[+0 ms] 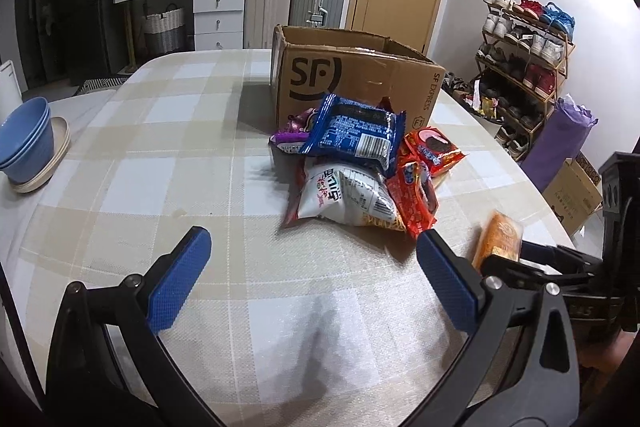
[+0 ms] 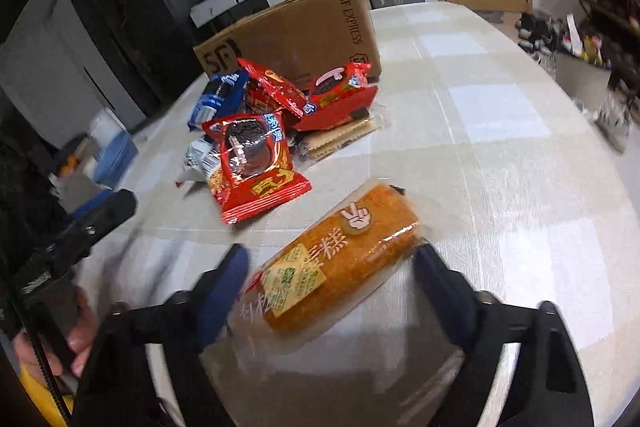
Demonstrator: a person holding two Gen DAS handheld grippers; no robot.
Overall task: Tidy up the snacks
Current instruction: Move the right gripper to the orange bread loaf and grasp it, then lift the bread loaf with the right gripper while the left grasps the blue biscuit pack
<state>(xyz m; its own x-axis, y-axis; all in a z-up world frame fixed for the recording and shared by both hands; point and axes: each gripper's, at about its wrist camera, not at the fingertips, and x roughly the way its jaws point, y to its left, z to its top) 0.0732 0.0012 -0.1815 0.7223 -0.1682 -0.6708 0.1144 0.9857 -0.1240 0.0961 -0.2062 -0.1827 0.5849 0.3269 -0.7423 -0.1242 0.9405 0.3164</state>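
orange cake pack (image 2: 340,259) between half-open right fingers (image 2: 224,291), apparently untouched; left fingers (image 1: 180,279) wide, empty

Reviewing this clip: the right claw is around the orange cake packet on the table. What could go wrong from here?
1. The orange cake packet lies skewed between the right claw fingers, so it may twist or slip out as they close.
2. The cake looks soft; a hard squeeze could crush it.
3. The left claw is open close beside the right one, so the two might collide near the snack pile.
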